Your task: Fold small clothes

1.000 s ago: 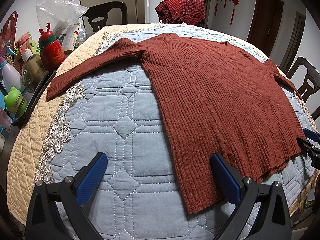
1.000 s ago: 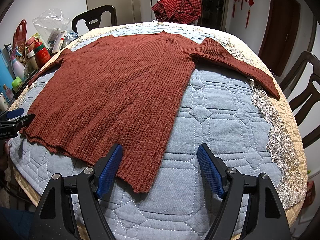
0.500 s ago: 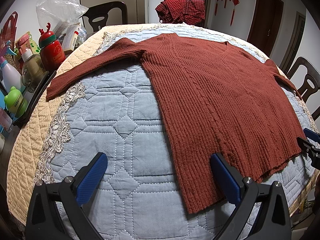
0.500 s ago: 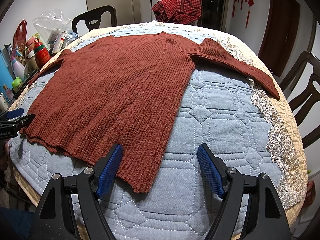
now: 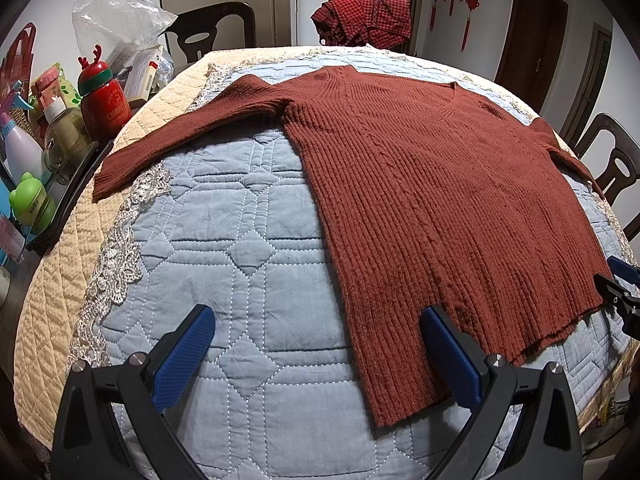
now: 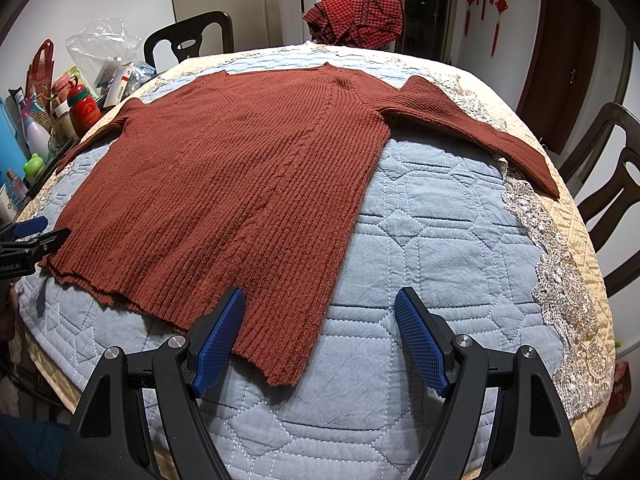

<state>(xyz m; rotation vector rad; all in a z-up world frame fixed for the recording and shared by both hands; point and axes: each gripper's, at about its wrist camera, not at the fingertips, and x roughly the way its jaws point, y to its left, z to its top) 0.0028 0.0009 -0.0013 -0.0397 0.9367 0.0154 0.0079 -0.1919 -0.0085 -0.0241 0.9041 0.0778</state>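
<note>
On the quilted table, left wrist view:
Sweater: rust ribbed sweater lies flat, unfolded, on the blue quilt, sleeve stretched toward the bottles.
Your left gripper: fingers spread wide, holding nothing; the right pad sits over the hem corner.

Right wrist view:
Sweater: same sweater, other sleeve reaching the lace trim.
Your right gripper: spread wide, empty, straddling the near hem corner.
Checked cloth: heaped at the far edge.
</note>
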